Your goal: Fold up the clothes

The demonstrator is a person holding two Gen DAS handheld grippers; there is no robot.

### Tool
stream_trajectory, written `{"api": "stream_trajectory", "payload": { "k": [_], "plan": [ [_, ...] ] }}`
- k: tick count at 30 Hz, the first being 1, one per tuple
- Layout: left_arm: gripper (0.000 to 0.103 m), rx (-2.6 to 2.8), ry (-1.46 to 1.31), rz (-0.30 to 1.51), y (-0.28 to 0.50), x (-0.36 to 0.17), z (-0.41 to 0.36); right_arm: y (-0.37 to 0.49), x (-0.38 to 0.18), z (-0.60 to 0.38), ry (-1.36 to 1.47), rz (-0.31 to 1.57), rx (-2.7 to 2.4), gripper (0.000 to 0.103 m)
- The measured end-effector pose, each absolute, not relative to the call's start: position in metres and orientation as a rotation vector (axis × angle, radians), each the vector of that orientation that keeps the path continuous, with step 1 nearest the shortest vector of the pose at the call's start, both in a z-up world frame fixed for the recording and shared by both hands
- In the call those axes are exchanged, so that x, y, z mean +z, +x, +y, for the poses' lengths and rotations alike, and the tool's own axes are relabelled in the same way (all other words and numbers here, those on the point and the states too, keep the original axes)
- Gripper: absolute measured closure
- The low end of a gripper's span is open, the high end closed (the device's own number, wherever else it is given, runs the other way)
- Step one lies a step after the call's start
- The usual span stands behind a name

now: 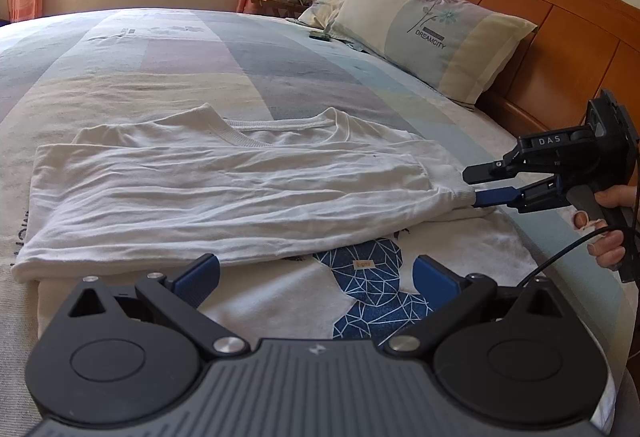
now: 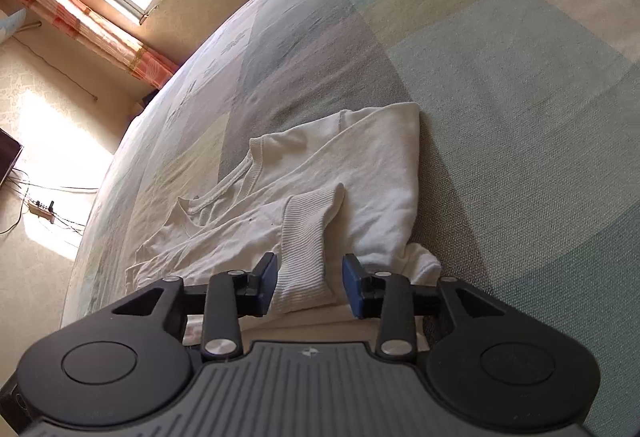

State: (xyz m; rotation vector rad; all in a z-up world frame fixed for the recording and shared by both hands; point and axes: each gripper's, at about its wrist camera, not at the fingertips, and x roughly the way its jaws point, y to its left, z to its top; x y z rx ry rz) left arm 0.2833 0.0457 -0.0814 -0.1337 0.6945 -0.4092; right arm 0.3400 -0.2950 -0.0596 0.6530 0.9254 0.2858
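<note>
Left wrist view shows me one bed (image 1: 280, 49) carrying one white sweatshirt (image 1: 192, 193), a sleeve (image 1: 240, 173) folded across its chest, its blue print (image 1: 372, 289) near me. I judge the fold partly made: body unfolded. One pillow (image 1: 432, 33) lies far right. My right gripper (image 1: 474, 189) stands apart around the cuff (image 1: 456, 195); left gripper (image 1: 316, 277) apart, empty.
</note>
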Motion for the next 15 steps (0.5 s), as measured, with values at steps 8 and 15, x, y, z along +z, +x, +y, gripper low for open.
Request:
{"api": "stream_trajectory", "payload": {
  "k": [8,15],
  "plan": [
    [0.001,-0.418,-0.13,0.694,0.282,-0.081,0.043,0.336,-0.074,-0.29,0.747,0.925,0.301,0.044],
    [0.001,-0.416,-0.137,0.691,0.282,-0.081,0.045,0.337,-0.076,-0.277,0.828,0.912,0.328,0.043]
  ]
}}
